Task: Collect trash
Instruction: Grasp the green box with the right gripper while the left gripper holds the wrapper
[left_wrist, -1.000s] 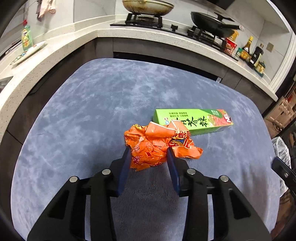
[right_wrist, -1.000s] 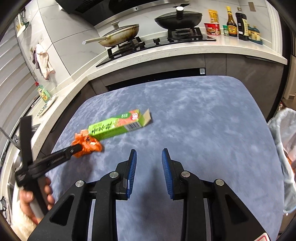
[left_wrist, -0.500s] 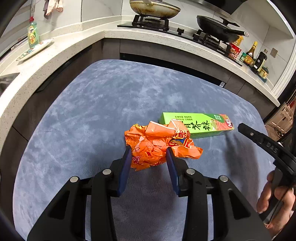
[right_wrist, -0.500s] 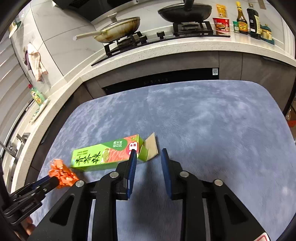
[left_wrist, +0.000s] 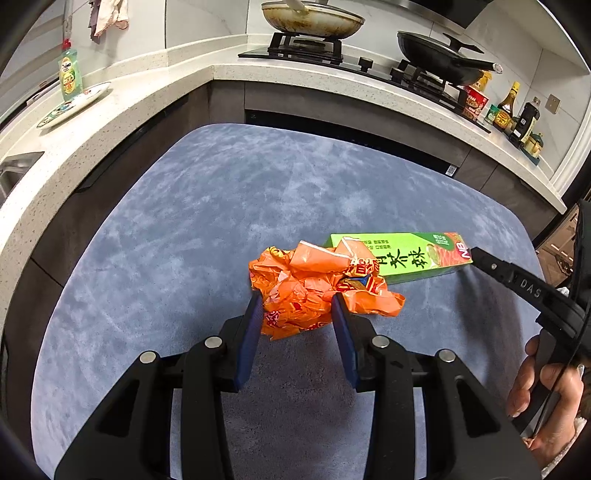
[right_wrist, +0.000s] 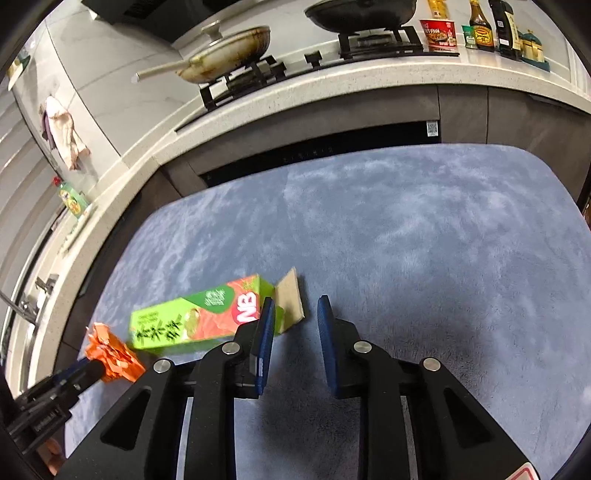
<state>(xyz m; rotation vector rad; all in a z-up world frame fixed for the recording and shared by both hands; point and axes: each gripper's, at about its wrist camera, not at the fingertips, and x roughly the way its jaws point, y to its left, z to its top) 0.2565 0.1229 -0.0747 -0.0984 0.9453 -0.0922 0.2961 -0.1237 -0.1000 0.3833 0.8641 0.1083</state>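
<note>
A crumpled orange wrapper (left_wrist: 314, 288) sits between the fingers of my left gripper (left_wrist: 297, 310), which is shut on it just above the blue-grey mat (left_wrist: 184, 229). It also shows in the right wrist view (right_wrist: 110, 354). A long green carton (left_wrist: 406, 256) lies on the mat behind the wrapper. In the right wrist view the carton (right_wrist: 199, 321) has an open brown flap (right_wrist: 291, 299) at its near end. My right gripper (right_wrist: 295, 317) is open and empty, its left finger beside that carton end.
A white counter (left_wrist: 110, 122) curves around the mat with a stove, two pans (left_wrist: 310, 18), sauce bottles (right_wrist: 495, 26) and a dish soap bottle (left_wrist: 70, 74). Dark cabinet fronts (right_wrist: 332, 144) stand behind the mat.
My right gripper has moved down and left toward the open end of the green carton. My left gripper keeps its hold on the orange wrapper.
</note>
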